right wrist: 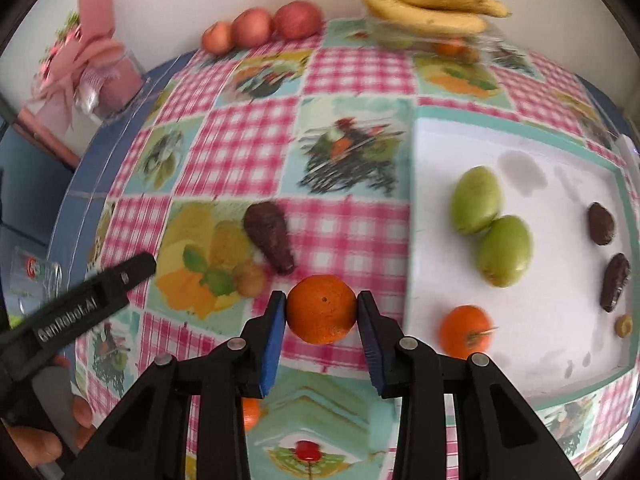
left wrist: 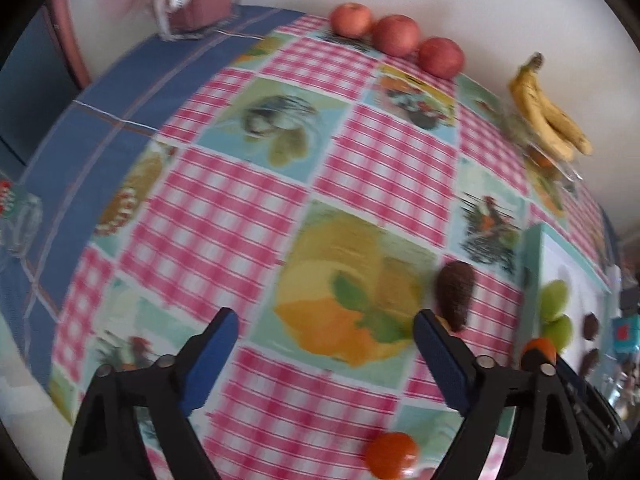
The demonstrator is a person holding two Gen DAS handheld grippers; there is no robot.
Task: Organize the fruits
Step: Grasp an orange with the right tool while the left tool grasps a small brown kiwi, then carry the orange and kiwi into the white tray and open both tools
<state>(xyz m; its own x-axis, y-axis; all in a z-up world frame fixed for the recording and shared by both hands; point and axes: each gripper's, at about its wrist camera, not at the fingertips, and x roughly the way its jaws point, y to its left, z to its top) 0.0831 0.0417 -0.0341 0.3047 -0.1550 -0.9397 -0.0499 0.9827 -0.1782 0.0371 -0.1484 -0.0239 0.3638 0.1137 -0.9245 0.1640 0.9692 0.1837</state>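
Note:
My right gripper is shut on an orange tangerine and holds it above the tablecloth, left of the white tray. The tray holds two green fruits, a second tangerine and dark brown fruits. A dark avocado and a small tan fruit lie on the cloth. My left gripper is open and empty over the cloth, with the avocado just beyond its right finger. Another tangerine lies near the front edge.
Three red apples and a banana bunch on a clear container stand along the back wall. A pink gift box is at the back left. A glass jar stands at the left. The table edge curves on the left.

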